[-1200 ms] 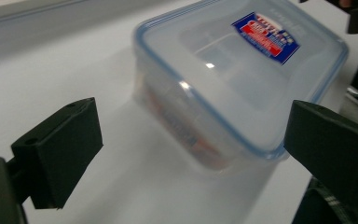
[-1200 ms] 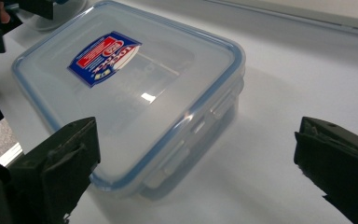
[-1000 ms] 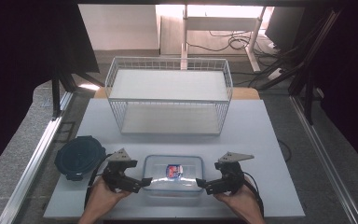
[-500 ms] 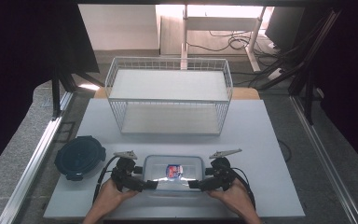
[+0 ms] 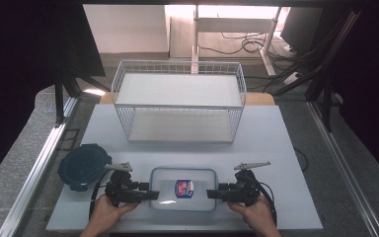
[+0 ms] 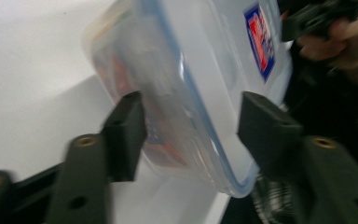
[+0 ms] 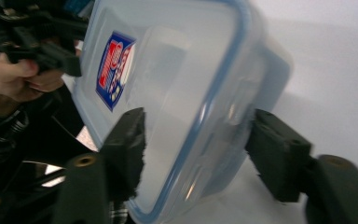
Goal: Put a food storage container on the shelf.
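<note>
The white worktop (image 5: 286, 148) carried a white wire basket (image 5: 180, 106) at its far side, its two white shelves bare. Near the front edge lay a clear lidded food box (image 5: 182, 188) with a blue seal and a red-and-blue label; its contents were too blurred to name. A dark blue round lid (image 5: 83, 165) lay just beside it on the left. The left tongs (image 5: 150, 195) and right tongs (image 5: 211, 193) had just been closing, each about half open, one straddling each end of the box; whether the pads pressed it I could not tell.
</note>
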